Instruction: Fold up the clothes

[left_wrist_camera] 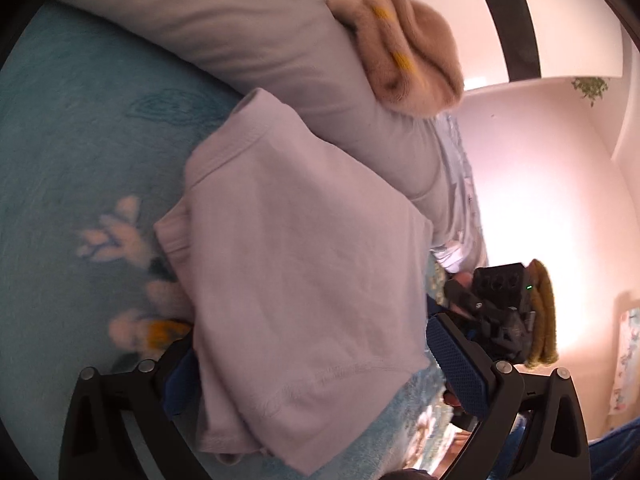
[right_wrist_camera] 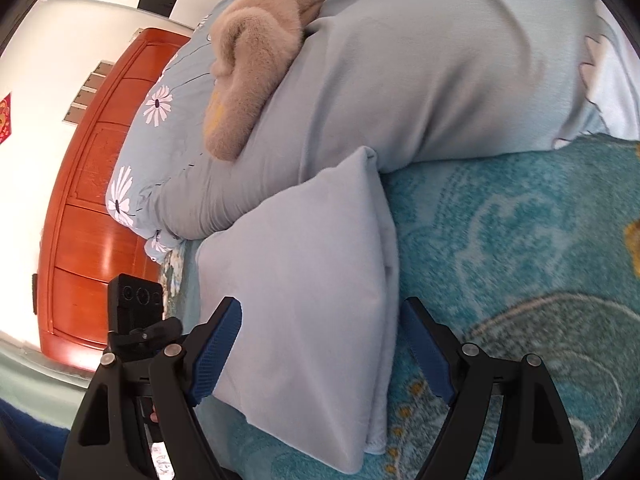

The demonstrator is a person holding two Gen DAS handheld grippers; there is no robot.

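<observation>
A folded pale lilac garment (left_wrist_camera: pixel 304 264) (right_wrist_camera: pixel 304 292) lies on the teal flowered blanket (left_wrist_camera: pixel 80 160) (right_wrist_camera: pixel 520 240). My left gripper (left_wrist_camera: pixel 312 340) straddles its near end with the jaws spread wide. The blue right pad (left_wrist_camera: pixel 456 360) stands just off the cloth's edge, and the left pad (left_wrist_camera: pixel 178 380) is partly hidden behind it. From the opposite side my right gripper (right_wrist_camera: pixel 320 340) is open around the same garment, its pads (right_wrist_camera: pixel 216 352) on either side and not squeezing it. Each wrist view shows the other gripper's black camera body (left_wrist_camera: pixel 500 304) (right_wrist_camera: pixel 136 312).
A bulky pale blue quilt (left_wrist_camera: pixel 280 52) (right_wrist_camera: pixel 400 80) lies right behind the garment, with a beige fluffy garment (left_wrist_camera: pixel 400 48) (right_wrist_camera: pixel 256 60) on top. A red-brown wooden cabinet (right_wrist_camera: pixel 88 200) stands past the bed's edge. Teal blanket stretches out beside the folded piece.
</observation>
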